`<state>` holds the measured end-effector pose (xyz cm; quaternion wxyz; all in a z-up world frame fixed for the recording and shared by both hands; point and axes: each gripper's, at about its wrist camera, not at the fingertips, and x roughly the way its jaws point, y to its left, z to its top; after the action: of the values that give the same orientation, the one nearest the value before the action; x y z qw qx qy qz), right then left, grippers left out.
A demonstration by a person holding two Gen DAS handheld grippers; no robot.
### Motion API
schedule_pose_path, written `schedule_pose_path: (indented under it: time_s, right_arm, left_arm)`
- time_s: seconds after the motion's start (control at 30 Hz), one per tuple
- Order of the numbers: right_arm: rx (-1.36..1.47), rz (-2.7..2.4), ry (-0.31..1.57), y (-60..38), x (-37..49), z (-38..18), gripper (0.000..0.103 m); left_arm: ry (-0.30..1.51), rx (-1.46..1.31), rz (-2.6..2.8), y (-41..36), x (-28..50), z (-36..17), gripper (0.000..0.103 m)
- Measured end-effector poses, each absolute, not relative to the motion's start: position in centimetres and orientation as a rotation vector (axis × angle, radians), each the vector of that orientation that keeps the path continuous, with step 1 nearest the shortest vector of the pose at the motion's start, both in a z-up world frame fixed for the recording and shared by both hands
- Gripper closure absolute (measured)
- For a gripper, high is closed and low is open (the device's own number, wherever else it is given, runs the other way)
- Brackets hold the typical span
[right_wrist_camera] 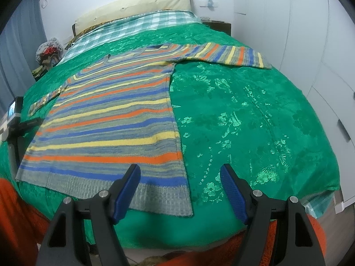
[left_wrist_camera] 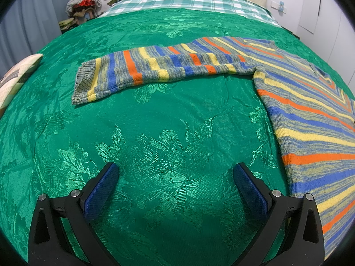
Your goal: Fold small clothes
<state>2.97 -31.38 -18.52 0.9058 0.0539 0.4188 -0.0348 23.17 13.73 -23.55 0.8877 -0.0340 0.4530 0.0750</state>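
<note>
Striped sweater [right_wrist_camera: 111, 119] lies flat just beyond both grippers' spread, empty fingers [left_wrist_camera: 99, 190], unheld.

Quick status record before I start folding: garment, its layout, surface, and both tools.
garment: striped sweater
layout: spread flat, unfolded, both sleeves stretched out sideways
left sleeve: lies straight on the cover
surface: green bedspread
left tool: open, empty, over bare bedspread beside the sweater's body
right tool: open, empty, over the sweater's hem corner
fold progress: none yet
</note>
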Motion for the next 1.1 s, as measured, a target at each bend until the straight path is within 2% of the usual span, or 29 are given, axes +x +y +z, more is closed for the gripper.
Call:
schedule_pose_path:
  time_s: [0.73, 1.1]
  right_arm:
    - [0.156, -0.092, 0.815, -32.4, 2.0, -16.8, 0.029]
    - [0.438, -0.012, 0.754, -37.8, 5.8, -10.8, 0.029]
  left_arm:
    - [0.941, -0.070, 0.157, 13.7, 23.2, -23.6, 0.000]
    - [0.943, -0.057, 0.164, 13.3, 23.2, -23.5, 0.000]
